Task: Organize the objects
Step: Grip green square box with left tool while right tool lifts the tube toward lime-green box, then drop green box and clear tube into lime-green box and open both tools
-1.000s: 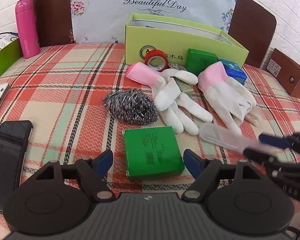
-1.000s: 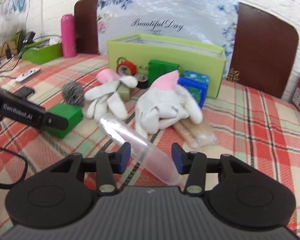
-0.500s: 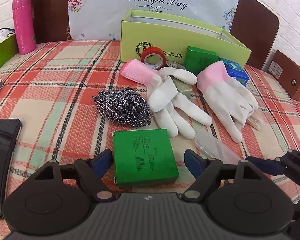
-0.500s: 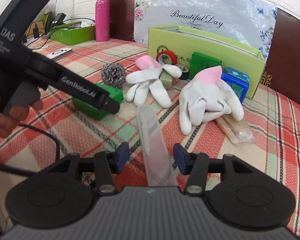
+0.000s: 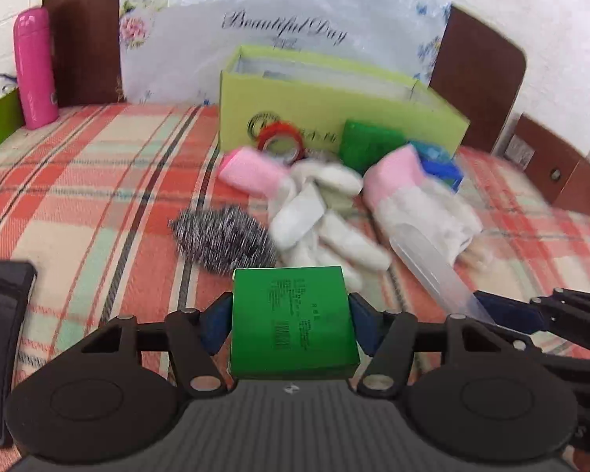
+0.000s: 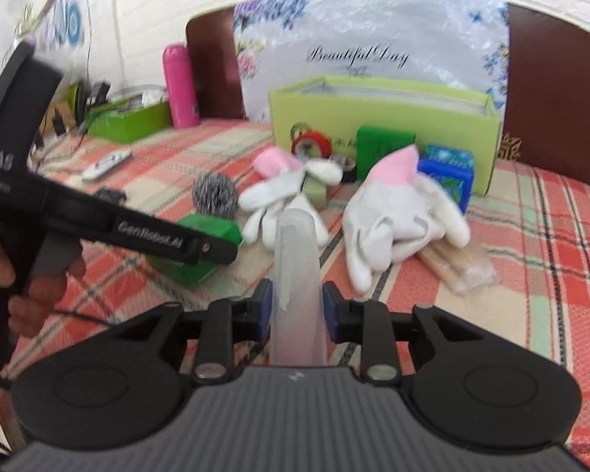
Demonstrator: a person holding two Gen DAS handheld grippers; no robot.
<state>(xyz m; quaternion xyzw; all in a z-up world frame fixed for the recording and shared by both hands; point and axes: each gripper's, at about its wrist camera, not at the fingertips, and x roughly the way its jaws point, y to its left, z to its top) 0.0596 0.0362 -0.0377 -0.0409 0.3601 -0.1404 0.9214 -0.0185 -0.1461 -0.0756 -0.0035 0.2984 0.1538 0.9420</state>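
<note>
A small green box (image 5: 291,314) sits between the blue pads of my left gripper (image 5: 288,324). Its jaws are closing, and both pads touch the box's sides. A clear plastic tube (image 6: 297,271) runs forward between the pads of my right gripper (image 6: 297,306). Those jaws are closing too, and the pads press on the tube. In the left wrist view the tube (image 5: 432,263) slants up from the right gripper's blue fingertip (image 5: 503,310). The right wrist view shows the left gripper's finger (image 6: 200,247) against the green box (image 6: 204,232), with a person's hand behind it.
Behind lie a steel scourer (image 5: 220,238), two white gloves with pink cuffs (image 5: 314,212) (image 5: 421,204), red tape (image 5: 281,139), another green box (image 5: 369,145) and a blue box (image 5: 438,165) before an open yellow-green box (image 5: 334,106). A toothpick pack (image 6: 456,263), pink bottle (image 5: 35,67) and phone (image 5: 0,354) stand around.
Both pairs of jaws have narrowed onto their things. The left gripper has moved in around the green box. The tube now lies straight along the right gripper instead of slanting.
</note>
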